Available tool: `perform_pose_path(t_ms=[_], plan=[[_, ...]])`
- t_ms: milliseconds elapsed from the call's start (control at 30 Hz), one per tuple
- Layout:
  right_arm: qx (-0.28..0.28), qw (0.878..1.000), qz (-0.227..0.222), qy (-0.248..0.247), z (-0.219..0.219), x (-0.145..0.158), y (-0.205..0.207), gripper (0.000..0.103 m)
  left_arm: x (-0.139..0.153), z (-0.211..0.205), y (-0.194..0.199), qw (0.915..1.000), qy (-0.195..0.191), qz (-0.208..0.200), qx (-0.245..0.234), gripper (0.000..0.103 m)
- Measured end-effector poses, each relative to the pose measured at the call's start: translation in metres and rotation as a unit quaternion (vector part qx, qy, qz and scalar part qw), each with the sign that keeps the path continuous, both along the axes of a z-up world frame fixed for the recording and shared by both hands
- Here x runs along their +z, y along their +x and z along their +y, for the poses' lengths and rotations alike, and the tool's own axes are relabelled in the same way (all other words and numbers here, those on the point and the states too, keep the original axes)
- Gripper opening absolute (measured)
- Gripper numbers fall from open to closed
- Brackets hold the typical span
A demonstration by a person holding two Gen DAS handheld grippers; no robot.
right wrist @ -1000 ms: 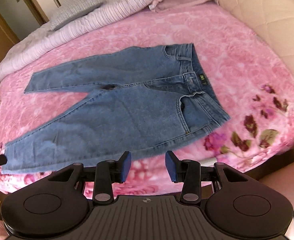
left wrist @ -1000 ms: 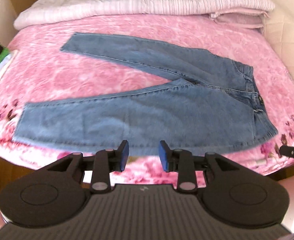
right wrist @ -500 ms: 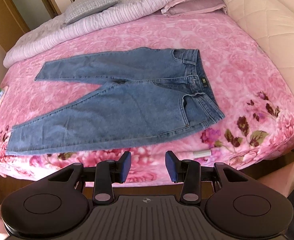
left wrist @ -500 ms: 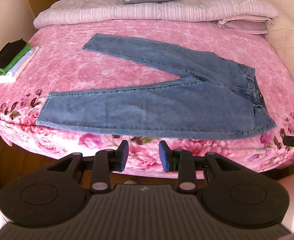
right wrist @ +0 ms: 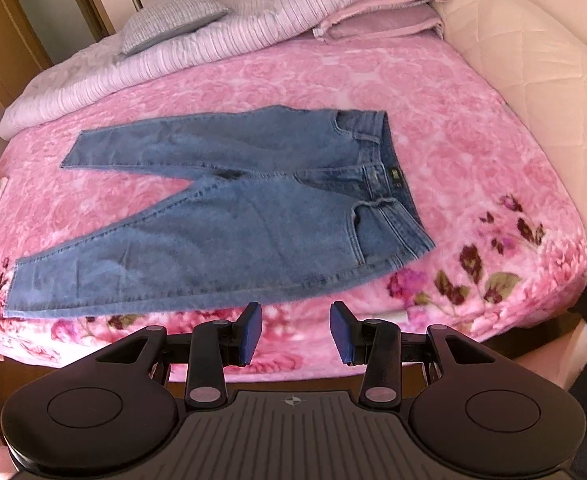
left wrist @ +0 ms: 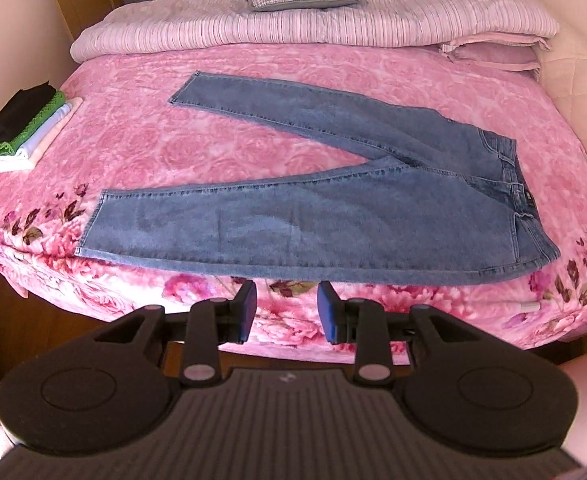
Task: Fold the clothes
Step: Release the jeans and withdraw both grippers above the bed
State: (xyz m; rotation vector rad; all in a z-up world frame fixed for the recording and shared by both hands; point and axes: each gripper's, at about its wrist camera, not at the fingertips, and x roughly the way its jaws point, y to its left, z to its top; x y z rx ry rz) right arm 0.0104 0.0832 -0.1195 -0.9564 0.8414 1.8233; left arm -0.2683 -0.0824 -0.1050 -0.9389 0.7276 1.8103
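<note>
Blue pads parted, nothing between them: the left gripper (left wrist: 286, 306) hangs off the bed's near edge, and the right gripper (right wrist: 295, 330) matches it, empty and apart. Ahead lie the jeans (left wrist: 313, 216), flat on the pink bedspread (left wrist: 253, 68), long axis running along that near edge, waistband (right wrist: 389, 168) toward the right, leg hems (left wrist: 93, 224) left. Left gripper sits nearer the hems, right nearer the waist. Open bedspread beyond; folded stack (left wrist: 25, 124) at the left edge.

Jeans (left wrist: 313, 216) lie flat on bed (left wrist: 253, 64), legs leftward.
</note>
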Motion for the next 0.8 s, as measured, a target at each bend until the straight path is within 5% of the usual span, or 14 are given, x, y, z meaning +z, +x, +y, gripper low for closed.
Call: perform_pose_path(t_ms=[800], plan=[[0.105,0.994,-0.005,-0.025,-0.016,-0.011,-0.086,0.042,0.004,-0.042,-0.058,0.9958,-0.035,0.008,0.084,0.029]])
